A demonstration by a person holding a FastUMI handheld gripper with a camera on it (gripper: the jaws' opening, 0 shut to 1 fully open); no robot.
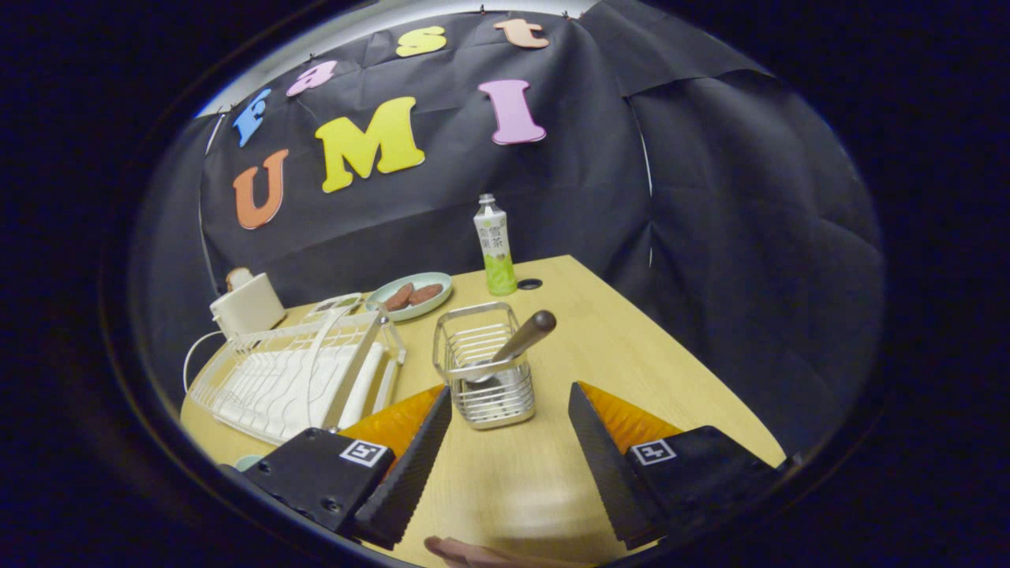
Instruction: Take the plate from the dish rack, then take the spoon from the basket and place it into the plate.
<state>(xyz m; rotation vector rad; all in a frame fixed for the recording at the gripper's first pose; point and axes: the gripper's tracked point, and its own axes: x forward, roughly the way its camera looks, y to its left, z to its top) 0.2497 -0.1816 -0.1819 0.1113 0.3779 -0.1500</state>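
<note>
My gripper [510, 390] is open above the wooden table, with nothing held between its fingers. Just ahead of the fingertips stands a wire basket [483, 394]. A spoon [521, 338] with a brown handle leans in it, handle up and pointing right. Left of the basket is a white wire dish rack [268, 379]. A white plate [361, 386] stands on edge at the rack's right end, close to my left finger [418, 450].
Beyond the rack lies a pale green dish [394, 309] holding two brown pieces of food, with a green drink bottle [495, 248] to its right. A white appliance [246, 306] with a cord sits at the far left. The table edge [710, 379] runs along the right.
</note>
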